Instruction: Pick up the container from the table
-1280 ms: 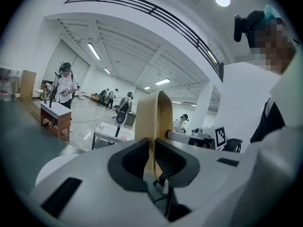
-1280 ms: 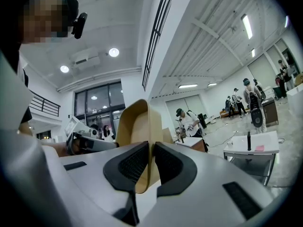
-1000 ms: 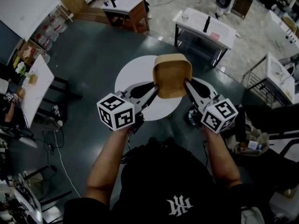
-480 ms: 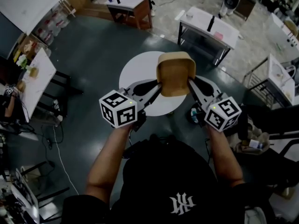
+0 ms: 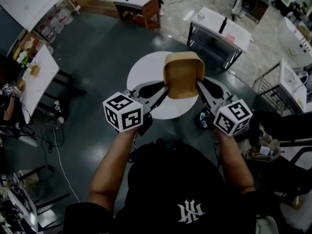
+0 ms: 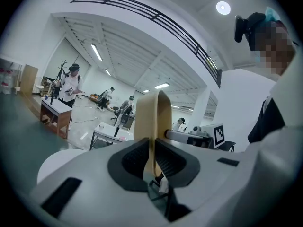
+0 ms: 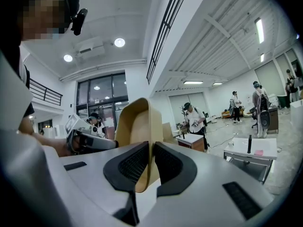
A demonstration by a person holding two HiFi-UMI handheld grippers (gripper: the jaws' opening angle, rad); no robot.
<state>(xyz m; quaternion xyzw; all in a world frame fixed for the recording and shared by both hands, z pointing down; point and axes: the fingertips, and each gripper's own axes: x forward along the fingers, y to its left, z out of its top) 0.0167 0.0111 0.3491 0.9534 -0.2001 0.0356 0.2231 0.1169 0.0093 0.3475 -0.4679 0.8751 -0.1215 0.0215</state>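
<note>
A tan, rounded-square container (image 5: pixel 183 74) hangs in the air over the right part of a round white table (image 5: pixel 141 74). My left gripper (image 5: pixel 165 89) is shut on its left wall, and my right gripper (image 5: pixel 199 87) is shut on its right wall. In the left gripper view the thin tan wall (image 6: pixel 154 115) stands upright, pinched between the black pads of the left gripper (image 6: pixel 152 157). In the right gripper view the container (image 7: pixel 137 124) shows its hollow side, with the right gripper (image 7: pixel 150 162) clamped on its edge. The other gripper shows beyond it in each view.
A white desk (image 5: pixel 219 30) and a brown-legged desk (image 5: pixel 139 1) stand beyond the round table. A long table (image 5: pixel 36 79) is at the left and a metal-framed table (image 5: pixel 292 82) at the right. Cables lie on the dark floor. Several people stand in the background.
The container and both grippers sit slightly higher in the head view than a second ago. Both grips look the same.
</note>
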